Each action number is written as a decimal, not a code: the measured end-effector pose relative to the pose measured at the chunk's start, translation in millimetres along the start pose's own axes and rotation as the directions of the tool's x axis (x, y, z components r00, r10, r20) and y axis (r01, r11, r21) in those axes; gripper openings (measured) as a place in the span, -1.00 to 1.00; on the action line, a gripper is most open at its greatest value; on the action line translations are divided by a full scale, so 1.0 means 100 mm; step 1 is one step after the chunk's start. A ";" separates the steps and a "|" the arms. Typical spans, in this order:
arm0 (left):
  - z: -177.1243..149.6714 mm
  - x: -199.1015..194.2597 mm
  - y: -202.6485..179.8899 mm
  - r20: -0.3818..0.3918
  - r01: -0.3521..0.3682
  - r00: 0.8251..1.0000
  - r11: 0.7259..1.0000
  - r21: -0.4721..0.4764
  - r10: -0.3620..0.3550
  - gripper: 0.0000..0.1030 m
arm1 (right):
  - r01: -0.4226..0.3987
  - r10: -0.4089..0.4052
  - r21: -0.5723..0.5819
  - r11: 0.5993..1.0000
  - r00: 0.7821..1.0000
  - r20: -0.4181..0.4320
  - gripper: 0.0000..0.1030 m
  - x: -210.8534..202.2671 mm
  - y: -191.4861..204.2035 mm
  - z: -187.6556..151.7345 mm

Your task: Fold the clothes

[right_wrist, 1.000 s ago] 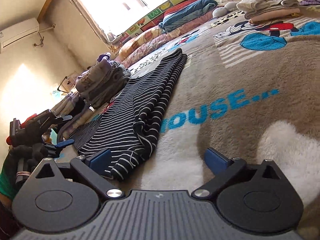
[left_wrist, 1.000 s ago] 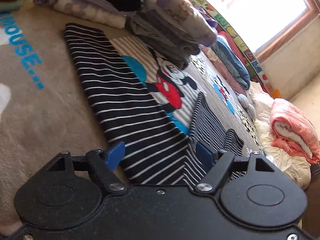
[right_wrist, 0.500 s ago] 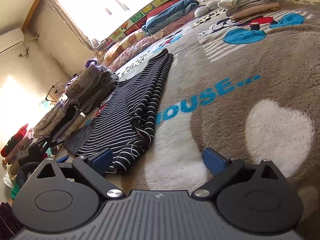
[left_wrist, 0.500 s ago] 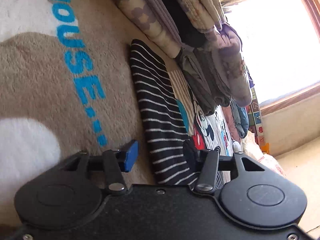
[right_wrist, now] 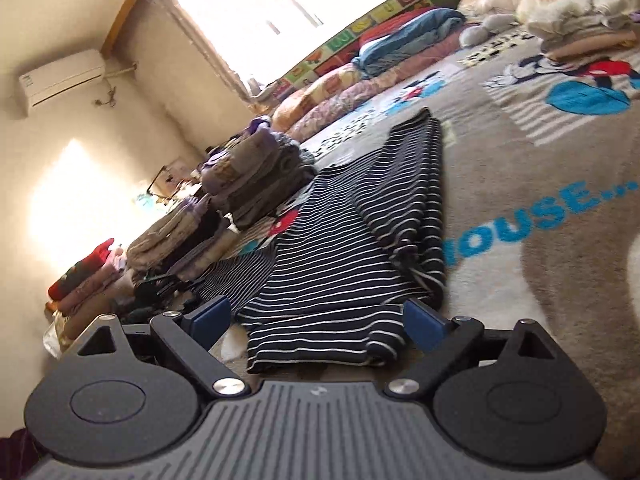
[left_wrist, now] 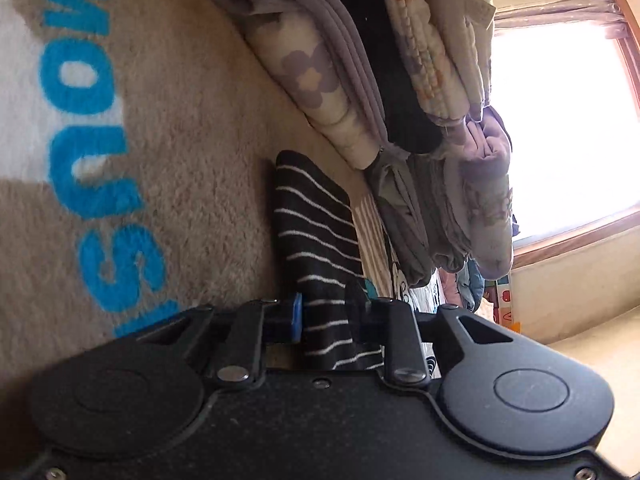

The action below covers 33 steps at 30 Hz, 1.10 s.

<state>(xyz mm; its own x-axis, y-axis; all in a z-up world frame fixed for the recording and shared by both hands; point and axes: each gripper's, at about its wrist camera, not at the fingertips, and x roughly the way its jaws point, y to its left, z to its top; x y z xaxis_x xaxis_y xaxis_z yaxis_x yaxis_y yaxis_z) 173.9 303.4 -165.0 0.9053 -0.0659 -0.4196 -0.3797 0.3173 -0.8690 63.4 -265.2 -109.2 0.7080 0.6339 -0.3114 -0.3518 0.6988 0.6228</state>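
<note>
Striped garment (right_wrist: 340, 256) lay flat on the plush cartoon blanket (right_wrist: 540, 184), dark with thin white lines, beside stacks of folded clothes (right_wrist: 248, 168). Left gripper (left_wrist: 326, 316) had just been closing — its blue pads now pressed a narrow edge of the cloth between them. Right gripper (right_wrist: 320, 320) stood wide open at the near hem, fingers either side of the fabric, not pinching it.

Fuzzy plush blanket (right_wrist: 560, 152); soft knit garment (right_wrist: 340, 256)
</note>
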 end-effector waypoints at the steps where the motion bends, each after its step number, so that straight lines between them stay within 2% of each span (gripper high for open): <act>1: 0.04 0.05 -0.01 0.004 -0.001 1.000 1.000 0.001 0.001 -0.52 | -0.016 0.016 -0.018 1.000 1.000 -0.002 0.80 0.03 0.01 -0.01; 4: 0.09 0.16 -0.07 0.019 -0.004 1.000 1.000 0.029 0.004 -0.57 | -0.043 0.043 -0.024 0.999 0.999 -0.007 0.80 0.11 -0.02 -0.05; 8: 0.02 0.13 -0.29 0.032 0.025 0.999 0.990 0.138 -0.030 -0.90 | -0.092 0.092 0.009 0.996 0.996 0.017 0.79 0.18 -0.07 -0.01; 9: 0.00 0.10 -0.36 0.036 0.038 0.998 0.984 0.172 -0.045 -0.90 | -0.108 0.107 0.016 0.994 0.994 0.026 0.77 0.19 -0.08 0.01; 12: -0.13 0.00 -0.61 0.038 0.083 0.995 0.955 0.285 -0.098 -0.90 | -0.160 0.156 0.069 0.985 0.986 0.054 0.72 0.25 -0.14 0.03; 15: -0.37 -0.08 -0.89 0.026 0.102 0.992 0.895 0.435 -0.126 -0.90 | -0.189 0.183 0.112 0.976 0.981 0.062 0.64 0.35 -0.19 0.02; 17: -0.62 -0.10 -1.08 0.005 0.102 0.992 0.831 0.547 -0.125 -0.90 | -0.201 0.194 0.132 0.971 0.979 0.066 0.58 0.41 -0.21 0.02; 20: -1.04 -0.08 -1.35 -0.035 0.106 0.993 0.708 0.698 -0.114 -0.90 | -0.219 0.211 0.155 0.963 0.975 0.068 0.57 0.47 -0.21 0.00; 24: -1.73 -0.06 -1.55 -0.102 0.127 0.992 0.494 0.860 -0.076 -0.90 | -0.233 0.223 0.188 0.954 0.972 0.076 0.56 0.51 -0.23 -0.04; 29: -2.54 0.07 -1.54 -0.200 0.187 0.980 0.240 0.952 0.027 -0.87 | -0.257 0.238 0.236 0.937 0.965 0.107 0.57 0.48 -0.27 -0.06; 31: -2.76 0.17 -1.47 -0.282 0.261 0.950 0.161 0.952 0.133 -0.39 | -0.266 0.243 0.256 0.929 0.963 0.118 0.57 0.47 -0.29 -0.07; 32: -2.83 0.13 -1.45 -0.304 0.288 0.941 0.117 0.950 0.150 0.09 | -0.266 0.242 0.263 0.928 0.963 0.119 0.57 0.47 -0.29 -0.08; 33: -2.90 0.07 -1.43 -0.323 0.316 0.932 0.072 0.946 0.163 0.29 | -0.264 0.240 0.270 0.926 0.964 0.119 0.57 0.47 -0.30 -0.08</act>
<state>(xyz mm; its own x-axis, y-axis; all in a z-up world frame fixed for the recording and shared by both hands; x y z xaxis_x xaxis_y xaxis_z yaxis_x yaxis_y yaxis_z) 179.8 -16.6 -119.5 0.7206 -0.3156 -0.6174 0.4386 0.8971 0.0533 102.3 -253.8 -148.5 0.6705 0.7390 -0.0656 -0.3469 0.3904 0.8528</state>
